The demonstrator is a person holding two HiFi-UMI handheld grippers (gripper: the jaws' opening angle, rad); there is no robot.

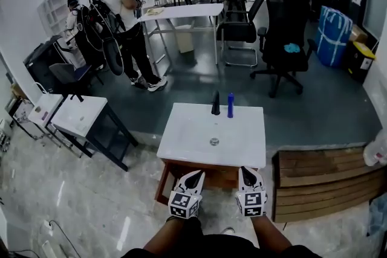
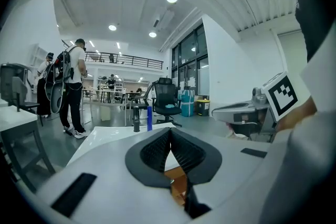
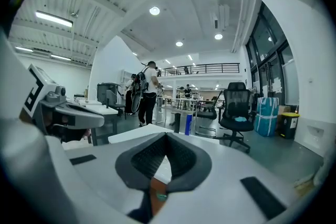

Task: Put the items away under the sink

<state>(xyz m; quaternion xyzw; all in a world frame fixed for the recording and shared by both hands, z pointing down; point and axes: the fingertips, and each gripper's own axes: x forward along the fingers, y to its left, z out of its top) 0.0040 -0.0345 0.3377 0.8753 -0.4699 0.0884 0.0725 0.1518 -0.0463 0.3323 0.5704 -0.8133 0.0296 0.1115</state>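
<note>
Grippers: your left gripper [image 1: 196,177] and right gripper [image 1: 246,173] are both closed and empty, at the near edge of the sink [image 1: 187,139].
Blue bottle [image 1: 230,105]: upright at the far edge.
Advice: open one gripper's jaws before reaching across.

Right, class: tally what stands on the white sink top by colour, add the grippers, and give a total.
black item: 1
blue item: 1
grippers, both shut and empty (left gripper, right gripper): 2
Total: 4
</note>
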